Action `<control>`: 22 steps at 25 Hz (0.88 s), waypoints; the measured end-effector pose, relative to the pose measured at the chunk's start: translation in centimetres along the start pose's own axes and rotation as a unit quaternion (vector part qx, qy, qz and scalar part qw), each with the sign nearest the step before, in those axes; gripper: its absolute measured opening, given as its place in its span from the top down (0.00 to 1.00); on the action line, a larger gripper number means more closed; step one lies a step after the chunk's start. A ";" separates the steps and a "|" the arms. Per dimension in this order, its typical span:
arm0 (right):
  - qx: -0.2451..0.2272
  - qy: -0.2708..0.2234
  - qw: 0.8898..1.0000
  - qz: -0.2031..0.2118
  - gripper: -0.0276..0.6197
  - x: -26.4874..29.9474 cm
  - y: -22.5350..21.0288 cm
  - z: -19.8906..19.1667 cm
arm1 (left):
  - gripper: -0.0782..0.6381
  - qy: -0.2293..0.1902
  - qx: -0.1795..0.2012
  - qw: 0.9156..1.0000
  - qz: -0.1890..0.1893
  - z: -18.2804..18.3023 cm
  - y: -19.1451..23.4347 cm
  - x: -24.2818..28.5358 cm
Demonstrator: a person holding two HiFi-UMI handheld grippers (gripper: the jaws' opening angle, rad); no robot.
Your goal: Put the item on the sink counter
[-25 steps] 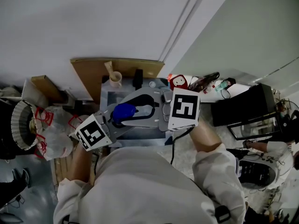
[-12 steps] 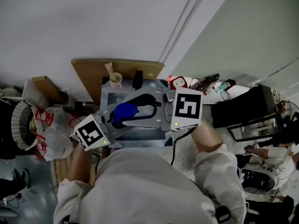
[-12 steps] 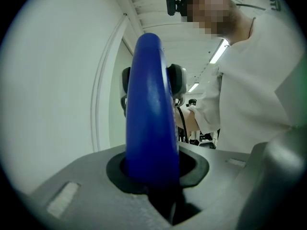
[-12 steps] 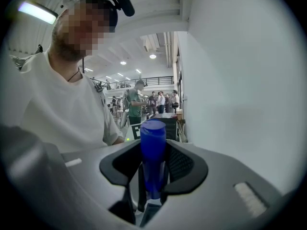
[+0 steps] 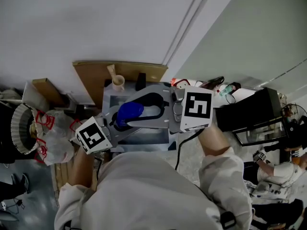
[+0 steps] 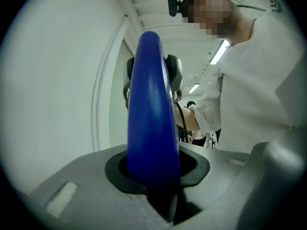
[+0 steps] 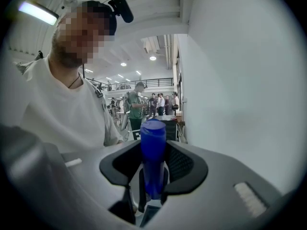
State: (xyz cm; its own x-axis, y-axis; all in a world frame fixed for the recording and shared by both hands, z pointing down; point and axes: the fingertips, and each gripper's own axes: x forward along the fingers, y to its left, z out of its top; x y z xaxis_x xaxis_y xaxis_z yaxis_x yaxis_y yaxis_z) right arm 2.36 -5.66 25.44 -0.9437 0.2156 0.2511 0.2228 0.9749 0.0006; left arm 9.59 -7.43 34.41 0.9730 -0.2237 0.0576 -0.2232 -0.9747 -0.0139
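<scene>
A blue bottle-like item (image 5: 129,112) hangs over the grey sink (image 5: 109,101), held between both grippers. My right gripper (image 5: 145,103) reaches in from the right and is shut on the item's narrow capped end (image 7: 153,150). From the lower left my left gripper (image 5: 121,121) has its jaws around the wide blue body (image 6: 151,128). Those jaws are opening with the item still between them. In the right gripper view, the right gripper (image 7: 153,172) has its dark pads against both sides of the blue end. The left gripper view shows the item standing tall in the left gripper (image 6: 152,170).
A wooden board (image 5: 93,75) leans behind the sink. On the sink's back rim stand a cup with a wooden utensil (image 5: 118,81) and a dark bottle (image 5: 141,79). Small bottles (image 5: 211,86) and a black box (image 5: 247,110) lie right. A plastic bag (image 5: 53,135) sits left.
My right gripper has drifted to the right and slightly up. The blue item has risen a little with it. The left gripper has hardly moved.
</scene>
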 end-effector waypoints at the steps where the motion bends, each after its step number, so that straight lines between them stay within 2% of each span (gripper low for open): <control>1: 0.001 -0.001 1.000 0.001 0.73 -0.4 -0.1 0.2 | 0.71 0.002 -0.001 1.000 -0.001 0.2 0.0 0.3; 14: -0.002 -0.002 1.000 -0.003 0.73 -0.1 0.2 2.1 | 0.70 -0.011 -0.002 1.000 -0.002 -0.4 -0.2 -1.2; 22: -0.006 -0.019 1.000 -0.001 0.73 -1.0 0.3 4.5 | 0.69 0.003 0.009 1.000 0.003 -1.9 -0.4 -1.3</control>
State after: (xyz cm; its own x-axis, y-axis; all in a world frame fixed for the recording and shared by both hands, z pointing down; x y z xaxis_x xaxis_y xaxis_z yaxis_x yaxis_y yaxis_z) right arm 2.24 -5.27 20.81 -0.9527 0.2157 0.2142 0.2233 0.9747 0.0119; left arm 8.31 -6.80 36.21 0.9713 -0.2292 0.0628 -0.2276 -0.9732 -0.0315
